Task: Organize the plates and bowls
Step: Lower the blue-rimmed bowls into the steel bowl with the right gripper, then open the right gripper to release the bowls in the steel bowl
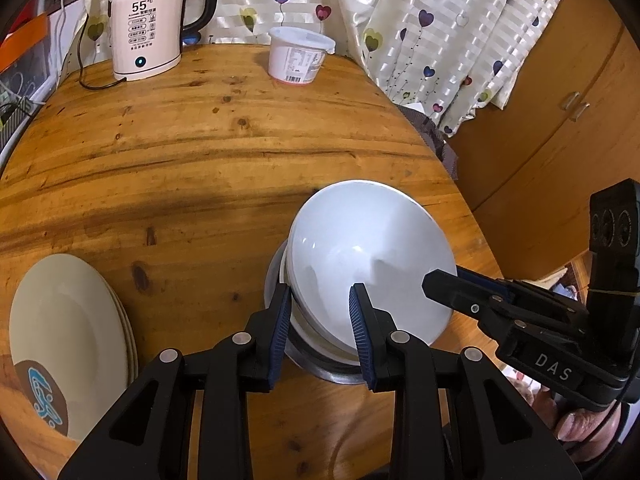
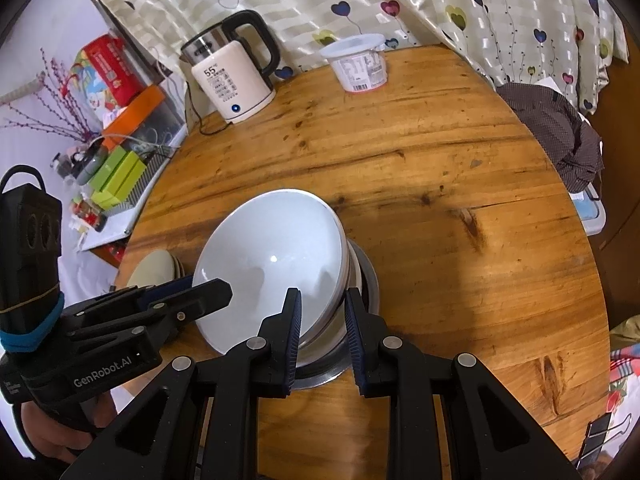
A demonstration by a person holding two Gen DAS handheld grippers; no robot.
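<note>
A white bowl (image 1: 372,256) (image 2: 272,256) sits nested on other white bowls inside a steel bowl (image 1: 320,364) (image 2: 366,280) on the round wooden table (image 1: 200,152). My left gripper (image 1: 320,304) straddles the near left rim of the white bowl, jaws apart with the rim between them. My right gripper (image 2: 322,308) straddles the bowl's right rim the same way, and it shows from the side in the left wrist view (image 1: 444,284). A stack of cream plates (image 1: 68,340) (image 2: 154,268) lies to the left of the bowls.
An electric kettle (image 1: 146,28) (image 2: 232,76) and a white plastic tub (image 1: 298,56) (image 2: 358,64) stand at the table's far edge by the curtain. A dark cloth (image 2: 560,132) hangs off the right edge. Boxes and clutter (image 2: 116,128) sit left of the table.
</note>
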